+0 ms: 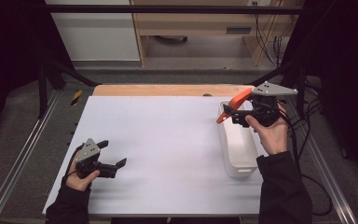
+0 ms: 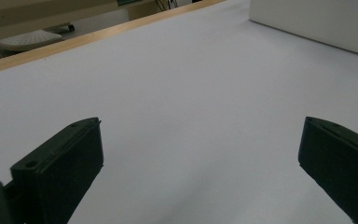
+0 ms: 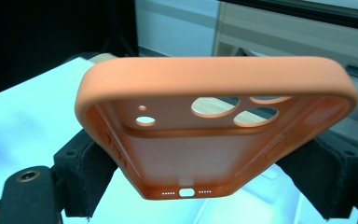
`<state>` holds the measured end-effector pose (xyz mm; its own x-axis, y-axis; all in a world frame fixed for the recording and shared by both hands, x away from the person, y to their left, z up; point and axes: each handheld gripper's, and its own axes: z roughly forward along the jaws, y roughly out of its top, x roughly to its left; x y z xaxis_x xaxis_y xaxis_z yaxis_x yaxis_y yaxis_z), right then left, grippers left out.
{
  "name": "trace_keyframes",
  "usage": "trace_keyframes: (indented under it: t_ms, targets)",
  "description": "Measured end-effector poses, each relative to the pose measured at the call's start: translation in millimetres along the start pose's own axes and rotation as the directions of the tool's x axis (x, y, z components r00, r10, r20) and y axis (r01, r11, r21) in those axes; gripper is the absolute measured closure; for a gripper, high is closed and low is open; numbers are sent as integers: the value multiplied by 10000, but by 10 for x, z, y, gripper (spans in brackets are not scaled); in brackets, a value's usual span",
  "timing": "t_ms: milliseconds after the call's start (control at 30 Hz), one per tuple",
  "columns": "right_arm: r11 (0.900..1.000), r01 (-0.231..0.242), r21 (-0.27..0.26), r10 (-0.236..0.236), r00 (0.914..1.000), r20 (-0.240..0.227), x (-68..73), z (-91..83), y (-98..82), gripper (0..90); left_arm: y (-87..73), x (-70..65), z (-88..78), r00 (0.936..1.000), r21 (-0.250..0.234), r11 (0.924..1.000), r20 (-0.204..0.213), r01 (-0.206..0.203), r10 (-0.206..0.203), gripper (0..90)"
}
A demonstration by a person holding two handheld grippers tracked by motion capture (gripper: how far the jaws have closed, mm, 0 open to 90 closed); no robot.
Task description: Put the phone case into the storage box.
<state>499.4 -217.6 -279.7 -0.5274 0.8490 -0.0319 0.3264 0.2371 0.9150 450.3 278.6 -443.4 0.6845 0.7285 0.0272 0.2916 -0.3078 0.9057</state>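
An orange phone case [image 1: 233,105] is held in the air above the far end of a white bin [image 1: 237,149]. My right gripper [image 1: 229,113] is shut on it, its black pads [image 3: 88,172] pressing both long sides; in the right gripper view the orange phone case [image 3: 214,135] shows its hollow inside and camera holes. My left gripper [image 1: 113,153] rests low over the white table [image 1: 163,140] at the near left, held by a hand in a black sleeve. In the left gripper view its jaws stand wide apart, one fingertip [image 2: 70,158] on each side, with nothing between them.
The white bin [image 2: 317,21] is long and narrow and stands along the table's right side. A wooden strip [image 1: 168,89] runs along the far edge. Metal rails [image 1: 23,154] and cables [image 1: 307,154] flank the table.
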Motion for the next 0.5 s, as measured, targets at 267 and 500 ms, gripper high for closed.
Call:
trace_keyframes:
  t_ms: [267, 500]
  targets:
    - [9983, -564, 160, 549, 9948, 856, -113, 143, 57, 157, -7, -2, 0, 10000, 8, 10000, 34, -63, 63, 0]
    - [9971, -731, 229, 693, 9882, 1369, -164, 233, 87, 156, -16, -1, 14, 9999, 36, 10000, 85, -89, 89, 0]
